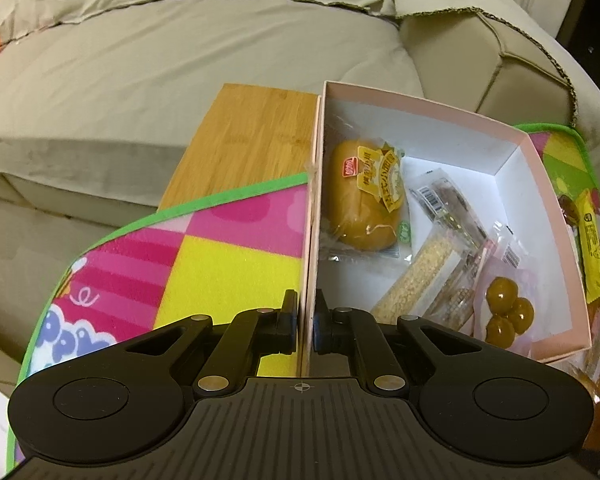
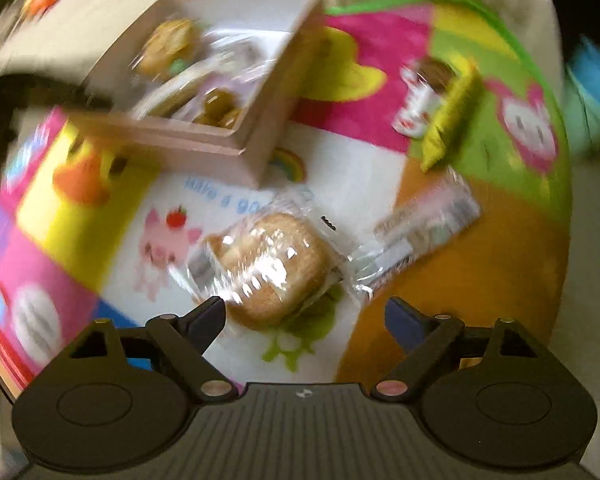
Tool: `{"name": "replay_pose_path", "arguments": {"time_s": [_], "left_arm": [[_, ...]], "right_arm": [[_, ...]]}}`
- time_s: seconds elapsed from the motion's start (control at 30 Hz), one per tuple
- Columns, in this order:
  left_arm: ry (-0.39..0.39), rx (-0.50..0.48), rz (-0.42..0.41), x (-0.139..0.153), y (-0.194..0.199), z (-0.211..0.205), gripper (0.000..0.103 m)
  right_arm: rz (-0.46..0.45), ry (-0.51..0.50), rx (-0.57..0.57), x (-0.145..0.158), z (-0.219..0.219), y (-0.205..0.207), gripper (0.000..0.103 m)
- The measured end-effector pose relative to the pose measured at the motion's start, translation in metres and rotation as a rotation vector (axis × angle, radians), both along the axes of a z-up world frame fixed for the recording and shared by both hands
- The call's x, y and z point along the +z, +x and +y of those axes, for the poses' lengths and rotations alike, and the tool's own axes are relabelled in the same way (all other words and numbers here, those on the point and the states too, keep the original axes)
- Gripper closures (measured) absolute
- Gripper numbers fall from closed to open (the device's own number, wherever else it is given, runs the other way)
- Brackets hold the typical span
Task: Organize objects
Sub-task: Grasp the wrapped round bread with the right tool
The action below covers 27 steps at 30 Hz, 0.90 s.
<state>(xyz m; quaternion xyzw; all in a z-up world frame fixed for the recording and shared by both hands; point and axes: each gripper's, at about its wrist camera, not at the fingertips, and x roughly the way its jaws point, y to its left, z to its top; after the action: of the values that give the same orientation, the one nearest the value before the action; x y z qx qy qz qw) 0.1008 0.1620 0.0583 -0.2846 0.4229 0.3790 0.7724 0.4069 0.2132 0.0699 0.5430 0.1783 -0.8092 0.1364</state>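
A pink box [image 1: 440, 109] with a white inside stands on a colourful mat [image 1: 228, 264]. In it lie a wrapped yellow bun [image 1: 360, 196], a grain bar [image 1: 412, 284], a dark bar [image 1: 448, 200] and a bag of brown balls [image 1: 504, 312]. My left gripper [image 1: 305, 320] is shut on the box's left wall. In the blurred right wrist view the box [image 2: 236, 136] lies at upper left. My right gripper [image 2: 304, 316] is open just above a wrapped bread sandwich [image 2: 272, 268], its pads apart from it. A clear-wrapped bar [image 2: 424, 228] and a yellow packet [image 2: 452, 116] lie to the right.
A beige sofa [image 1: 180, 52] runs behind the mat, with its armrest [image 1: 500, 56] at the right. A bamboo board [image 1: 248, 136] lies left of the box under the mat's edge. A yellow packet [image 1: 590, 240] shows right of the box. Something blue [image 2: 596, 80] sits off the mat's right edge.
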Motion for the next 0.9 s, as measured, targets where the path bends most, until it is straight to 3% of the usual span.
{"name": "replay_pose_path", "arguments": {"time_s": [0.1,0.2,0.37,0.47,0.53,0.57,0.9], "left_arm": [[-0.007,-0.021,0.008,0.001,0.000,0.001,0.094],[-0.009,-0.044,0.018,0.001,0.001,0.001,0.094],[-0.016,-0.072,0.013,0.001,-0.001,0.002,0.094],[-0.029,-0.070,0.008,0.001,-0.001,0.004,0.093],[-0.041,-0.063,0.005,0.001,-0.002,0.005,0.093],[-0.047,-0.064,0.004,0.001,-0.002,0.006,0.093],[-0.112,-0.126,-0.008,0.001,-0.004,0.015,0.089]], "right_arm": [[-0.019,-0.091,-0.152,-0.003,0.001,-0.012,0.014],[-0.027,-0.103,-0.225,-0.015,-0.011,-0.020,0.014],[0.014,-0.006,-0.224,-0.030,-0.038,-0.018,0.015],[0.034,0.026,-0.204,-0.031,-0.049,-0.010,0.027],[0.036,0.045,-0.196,-0.031,-0.055,-0.003,0.030],[0.031,0.052,-0.199,-0.031,-0.057,0.001,0.045],[-0.046,0.055,-0.265,-0.039,-0.086,0.043,0.047]]}}
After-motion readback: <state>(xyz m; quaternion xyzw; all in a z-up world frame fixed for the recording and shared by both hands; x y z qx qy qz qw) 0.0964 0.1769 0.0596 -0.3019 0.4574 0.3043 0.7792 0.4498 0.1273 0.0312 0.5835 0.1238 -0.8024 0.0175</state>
